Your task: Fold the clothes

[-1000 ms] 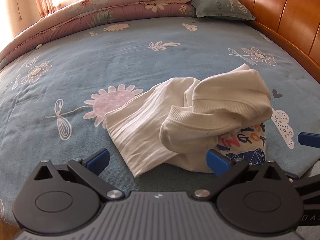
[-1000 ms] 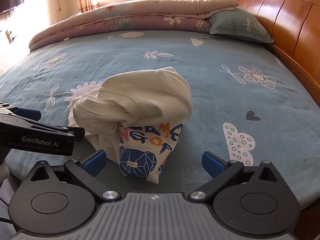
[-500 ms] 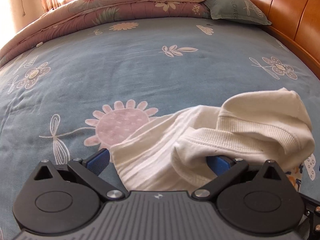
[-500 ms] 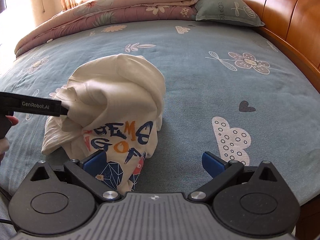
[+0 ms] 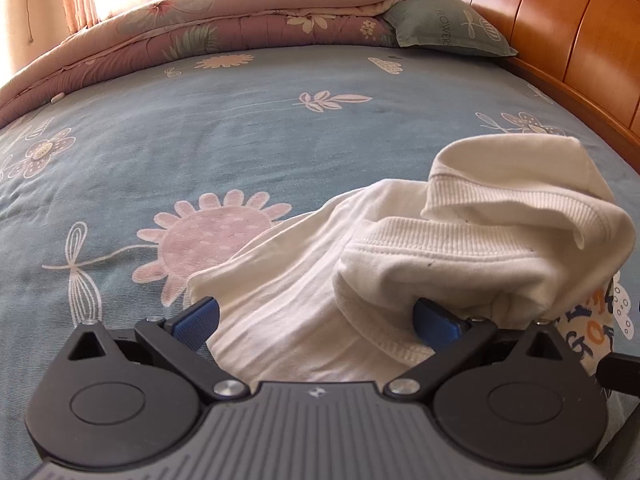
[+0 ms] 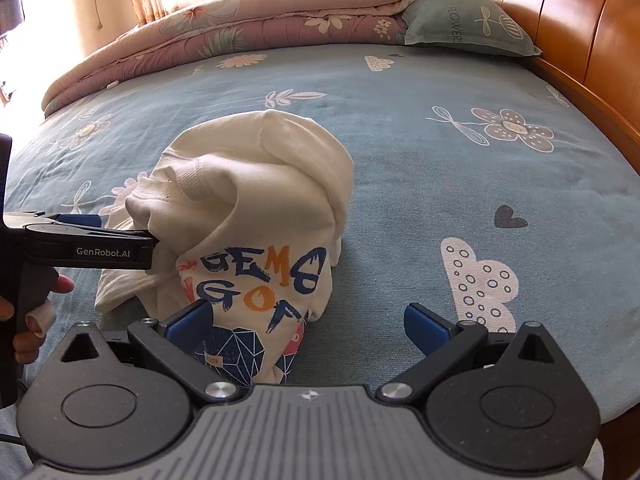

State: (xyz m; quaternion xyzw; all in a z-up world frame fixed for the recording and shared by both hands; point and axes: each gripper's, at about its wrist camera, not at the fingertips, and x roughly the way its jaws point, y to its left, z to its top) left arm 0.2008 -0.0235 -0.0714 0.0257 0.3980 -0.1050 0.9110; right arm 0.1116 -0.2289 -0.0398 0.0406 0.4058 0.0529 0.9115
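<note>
Grabbing the crumpled shirt point(image 6: 256, 216) on bed point(image 6: 440, 152).
L gripper point(image 5: 316, 316) & R gripper point(image 6: 306, 320) wide open, holding nothing; pinch single edges, spread flat.

left tongs point(image 5: 316, 318) spread wide | right tongs point(image 6: 308, 330) spread wide

Open bed, one heap in our way

We see bare sheet point(image 6: 420, 160) right of and beyond the shirt point(image 6: 256, 208); the quilt point(image 6: 240, 28), pillow point(image 6: 460, 24) and headboard point(image 6: 580, 40) wall the far and right edges.
</note>
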